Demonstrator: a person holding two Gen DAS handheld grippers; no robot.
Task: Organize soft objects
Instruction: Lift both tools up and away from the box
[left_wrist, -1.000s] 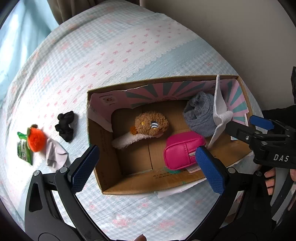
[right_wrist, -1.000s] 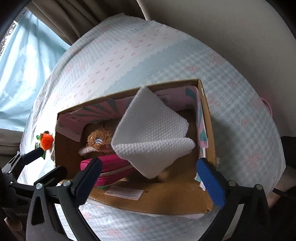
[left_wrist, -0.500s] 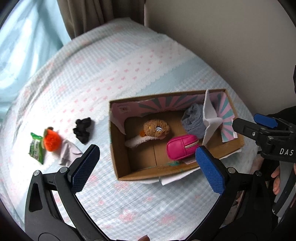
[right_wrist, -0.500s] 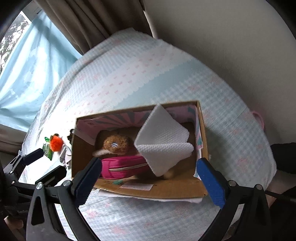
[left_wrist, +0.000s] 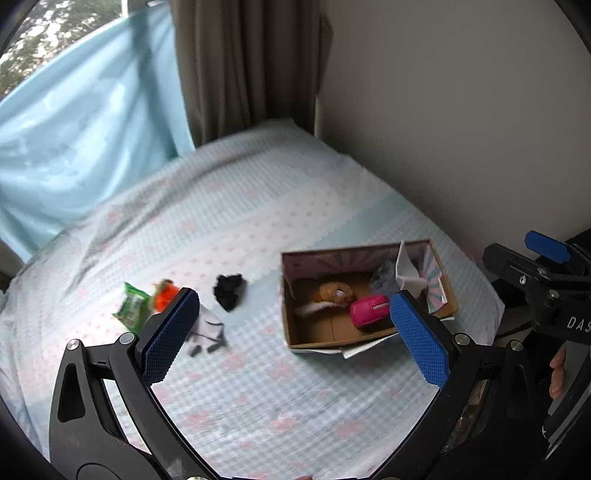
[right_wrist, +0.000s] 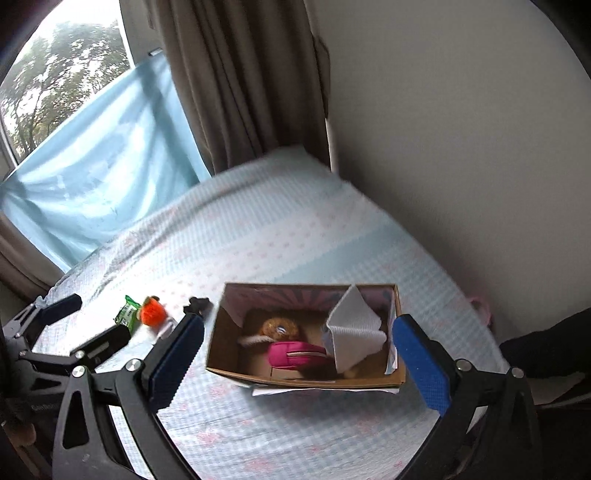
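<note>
A cardboard box sits on the bed. It holds a brown plush toy, a pink pouch, a grey cloth and a white cloth. Left of the box lie a black soft item, an orange pompom, a green packet and a pale cloth. My left gripper and right gripper are both open, empty and high above the bed.
The bed has a light blue checked cover. A beige wall runs along its right side. Brown curtains and a blue sheet hang at the window behind it. The right gripper's body shows in the left wrist view.
Both grippers have pulled up and back from the box, so the bed and window come into view. The white cloth stays in the box. Both grippers stay open.
</note>
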